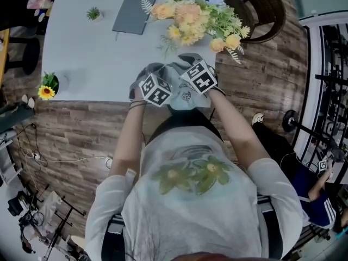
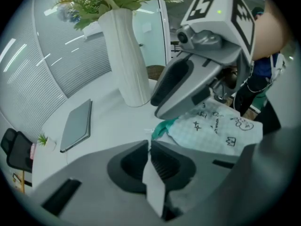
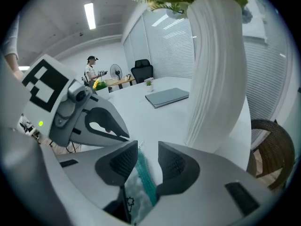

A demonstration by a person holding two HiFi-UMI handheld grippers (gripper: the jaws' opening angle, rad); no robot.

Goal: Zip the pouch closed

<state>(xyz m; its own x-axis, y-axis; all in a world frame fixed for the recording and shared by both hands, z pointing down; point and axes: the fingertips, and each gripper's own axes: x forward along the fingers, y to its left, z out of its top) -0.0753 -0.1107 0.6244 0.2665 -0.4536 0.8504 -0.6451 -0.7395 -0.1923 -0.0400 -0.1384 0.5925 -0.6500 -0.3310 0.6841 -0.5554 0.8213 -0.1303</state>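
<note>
Pouch [image 2: 216,128]: pale fabric with small black doodles and a teal zip [image 3: 146,180], at the near edge of the white bench [image 1: 81,48], in front of a white ribbed vase [image 2: 127,55]. Left hand-held gripper [image 2: 149,147]: jaws together, pinching a thin pale strip [image 2: 154,187] just beside the zip's end. Right hand-held gripper [image 3: 146,149]: jaws apart, the pouch's zip edge between them, against one pad. Grey notebook [image 2: 76,126]: flat on the bench, well apart.

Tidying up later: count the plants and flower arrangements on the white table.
3: the big yellow-and-orange bouquet at the far middle; a tiny green potted plant far left; a yellow sunflower plant at the near left corner. More may sit beyond the frame.
</note>
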